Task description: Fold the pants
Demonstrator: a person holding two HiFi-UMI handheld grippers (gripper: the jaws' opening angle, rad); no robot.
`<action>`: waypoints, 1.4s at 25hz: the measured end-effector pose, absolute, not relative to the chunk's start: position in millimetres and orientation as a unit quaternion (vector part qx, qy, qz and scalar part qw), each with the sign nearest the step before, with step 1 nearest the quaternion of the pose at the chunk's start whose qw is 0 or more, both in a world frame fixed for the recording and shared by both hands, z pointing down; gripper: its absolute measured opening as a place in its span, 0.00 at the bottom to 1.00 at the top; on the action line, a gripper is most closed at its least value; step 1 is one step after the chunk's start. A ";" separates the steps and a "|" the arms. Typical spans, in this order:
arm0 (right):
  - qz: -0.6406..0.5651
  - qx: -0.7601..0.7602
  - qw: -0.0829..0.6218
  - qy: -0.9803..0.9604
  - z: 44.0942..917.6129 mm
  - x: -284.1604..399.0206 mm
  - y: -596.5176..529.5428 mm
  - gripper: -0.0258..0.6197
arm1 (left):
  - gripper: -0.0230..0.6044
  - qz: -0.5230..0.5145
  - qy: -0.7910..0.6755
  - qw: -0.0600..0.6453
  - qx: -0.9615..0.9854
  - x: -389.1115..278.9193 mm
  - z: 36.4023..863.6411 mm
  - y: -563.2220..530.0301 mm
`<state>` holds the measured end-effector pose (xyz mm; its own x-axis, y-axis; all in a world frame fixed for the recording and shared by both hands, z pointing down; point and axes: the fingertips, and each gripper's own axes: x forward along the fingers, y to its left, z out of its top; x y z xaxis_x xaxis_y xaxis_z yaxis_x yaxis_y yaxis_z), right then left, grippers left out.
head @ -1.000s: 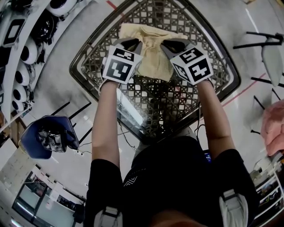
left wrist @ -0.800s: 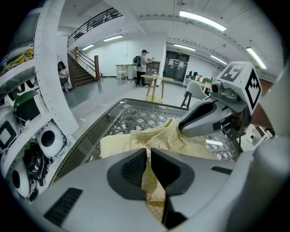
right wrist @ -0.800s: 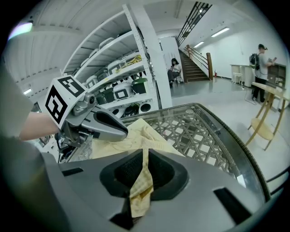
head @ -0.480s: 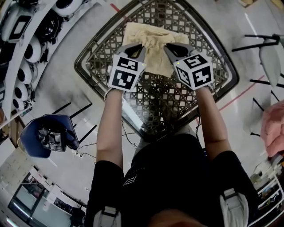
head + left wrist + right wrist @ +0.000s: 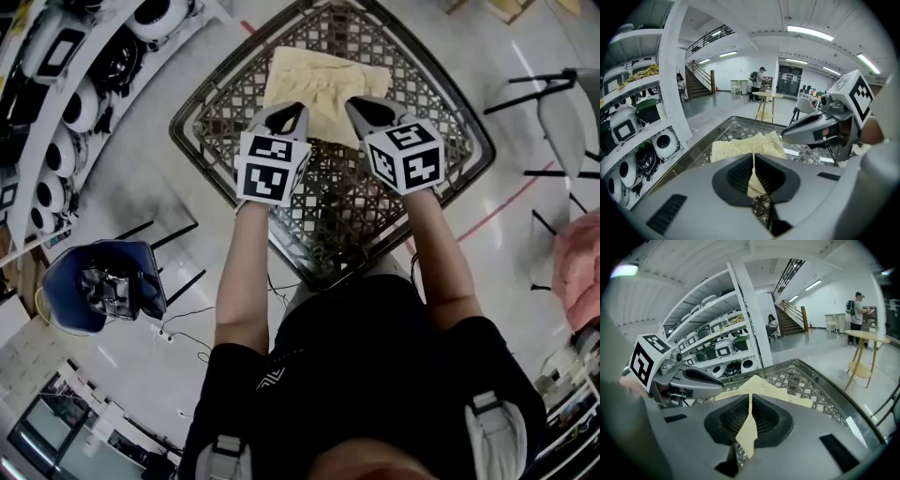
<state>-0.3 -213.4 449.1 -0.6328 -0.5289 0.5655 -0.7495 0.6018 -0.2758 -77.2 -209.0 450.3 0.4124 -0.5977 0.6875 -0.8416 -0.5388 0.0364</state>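
Observation:
The beige pants (image 5: 323,82) lie on a dark lattice table (image 5: 192,127), and their near edge is lifted off it. My left gripper (image 5: 292,114) is shut on the near left part of that edge, and a fold of cloth (image 5: 752,176) is pinched between its jaws. My right gripper (image 5: 359,107) is shut on the near right part, with a strip of cloth (image 5: 747,427) hanging from its jaws. Both pairs of jaws have just closed tighter on the fabric. The rest of the pants (image 5: 740,146) (image 5: 761,386) stays flat on the far half of the table. The grippers hang side by side.
White shelves (image 5: 66,103) with round white devices run along the left. A blue chair (image 5: 98,286) holding gear stands at the lower left. Black chair legs (image 5: 553,89) and a pink cloth (image 5: 577,258) are at the right. People (image 5: 761,83) stand far off by a small round table (image 5: 766,99).
Both grippers have risen together, lifting the near edge of the pants off the table. Less cloth lies flat than before.

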 end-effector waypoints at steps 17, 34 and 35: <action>0.258 0.390 0.166 -0.868 395.9 -8.1 -115.4 0.11 | 0.07 0.258 -0.465 0.197 0.823 -90.5 402.5 -103.5; 0.241 0.396 0.179 -0.868 395.6 -23.6 -45.8 0.10 | 0.07 0.225 -0.467 0.211 0.829 -109.2 396.2 -34.2; 0.241 0.397 0.181 -0.867 398.2 -23.2 -43.0 0.10 | 0.07 0.225 -0.468 0.212 0.828 -109.3 397.8 -30.7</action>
<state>-23.2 -43.0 398.2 -0.6196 -0.6003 0.5057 -0.7751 0.5694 -0.2738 -109.3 -30.7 397.8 0.4611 -0.6793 0.5709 -0.8700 -0.4727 0.1402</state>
